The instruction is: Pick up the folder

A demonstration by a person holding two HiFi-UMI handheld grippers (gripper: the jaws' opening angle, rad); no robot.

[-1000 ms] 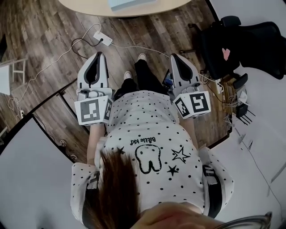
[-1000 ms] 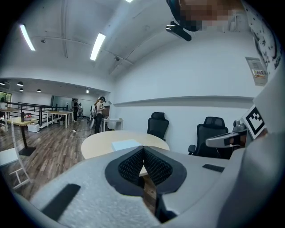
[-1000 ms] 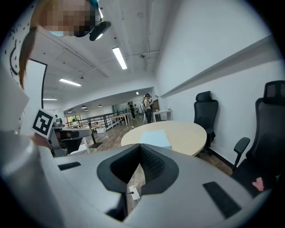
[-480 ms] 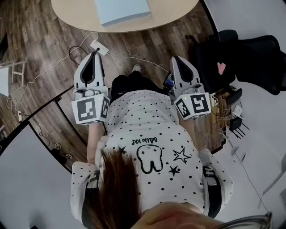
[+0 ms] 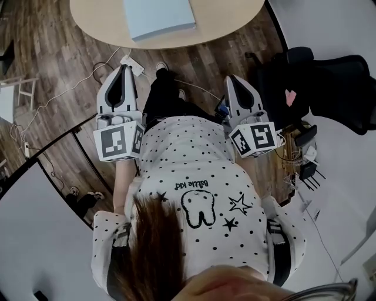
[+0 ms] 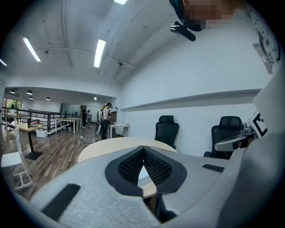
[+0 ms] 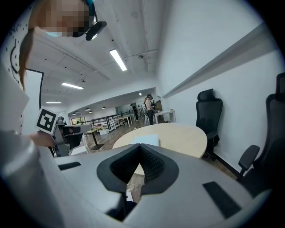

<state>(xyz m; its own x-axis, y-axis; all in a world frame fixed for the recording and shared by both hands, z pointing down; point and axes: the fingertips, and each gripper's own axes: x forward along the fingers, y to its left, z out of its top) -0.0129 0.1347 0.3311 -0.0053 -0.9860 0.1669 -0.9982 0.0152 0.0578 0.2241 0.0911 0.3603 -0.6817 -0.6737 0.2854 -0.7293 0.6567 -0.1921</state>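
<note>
The light blue folder [image 5: 158, 16] lies flat on the round table [image 5: 235, 17], well apart from both grippers. The left gripper [image 5: 123, 73] and right gripper [image 5: 232, 82] are closed and hold nothing.

Round beige table [image 5: 229, 17] carries a light-blue folder [image 5: 158, 16] lying flat near its edge; wood floor [image 5: 47, 47] holds a white power strip [image 5: 133, 64], loose cable [image 5: 64, 91], black chair [image 5: 320, 82].

Bright ceiling strip lights, sharp frames, strong fisheye edge distortion.
</note>
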